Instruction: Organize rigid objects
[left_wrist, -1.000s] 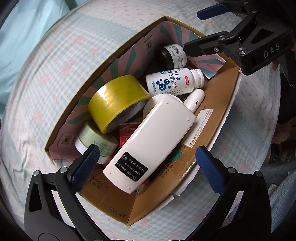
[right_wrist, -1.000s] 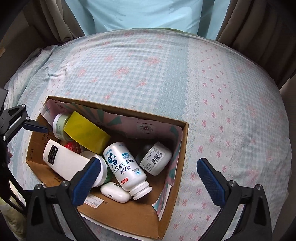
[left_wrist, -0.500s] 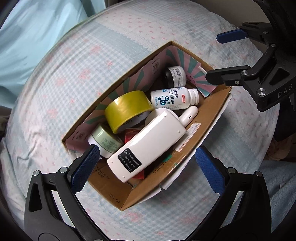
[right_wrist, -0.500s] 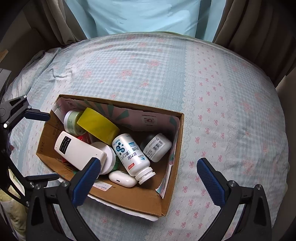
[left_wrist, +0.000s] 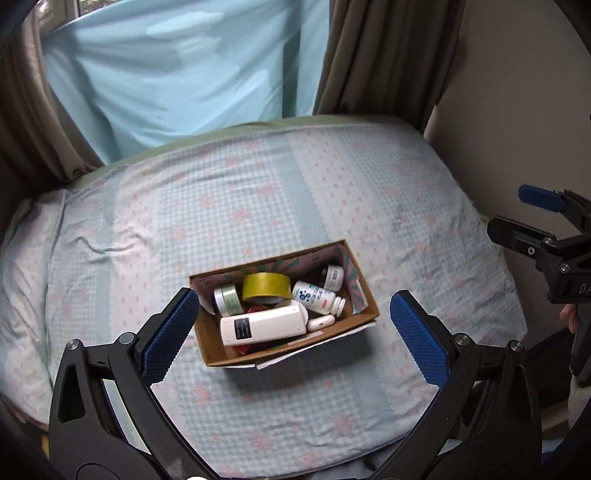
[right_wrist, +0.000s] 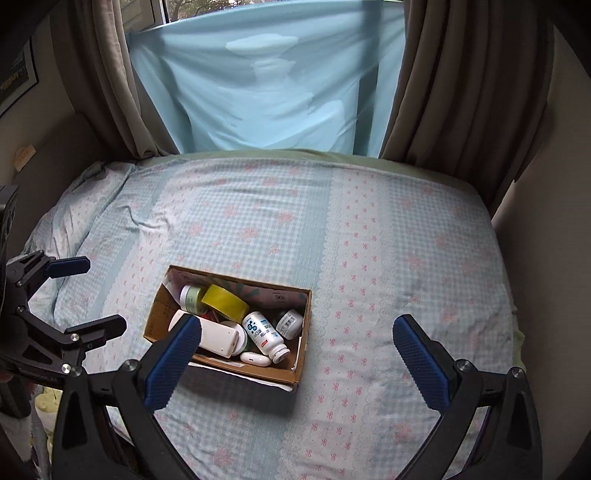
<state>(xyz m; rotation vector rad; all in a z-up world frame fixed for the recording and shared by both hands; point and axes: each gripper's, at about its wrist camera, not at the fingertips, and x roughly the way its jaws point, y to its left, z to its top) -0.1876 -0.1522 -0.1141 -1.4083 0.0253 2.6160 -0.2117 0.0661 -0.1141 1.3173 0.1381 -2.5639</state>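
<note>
An open cardboard box (left_wrist: 364, 295) (right_wrist: 302, 332) sits on the bed. It holds a yellow tape roll (left_wrist: 266, 285) (right_wrist: 224, 302), a long white device (left_wrist: 264, 326) (right_wrist: 218, 335), a white pill bottle (left_wrist: 317, 296) (right_wrist: 264, 334), a small dark bottle (left_wrist: 332, 277) (right_wrist: 289, 323), a green-lidded jar (left_wrist: 228, 300) (right_wrist: 191, 297) and a white earbud case (left_wrist: 320, 323) (right_wrist: 255, 358). My left gripper (left_wrist: 295, 336) is open and empty, well above the box. My right gripper (right_wrist: 297, 363) is open and empty, also held high.
The bed has a blue checked sheet (left_wrist: 258, 206) (right_wrist: 388, 240). A light blue cloth (right_wrist: 258, 81) and brown curtains (right_wrist: 443, 74) hang behind it. A wall (left_wrist: 517, 92) stands at the right. The other gripper shows at each view's edge, on the right (left_wrist: 546, 236) and on the left (right_wrist: 55, 295).
Both grippers have pulled up and back from the box, which now looks much smaller. Both stay open and empty. The box's contents have not moved.
</note>
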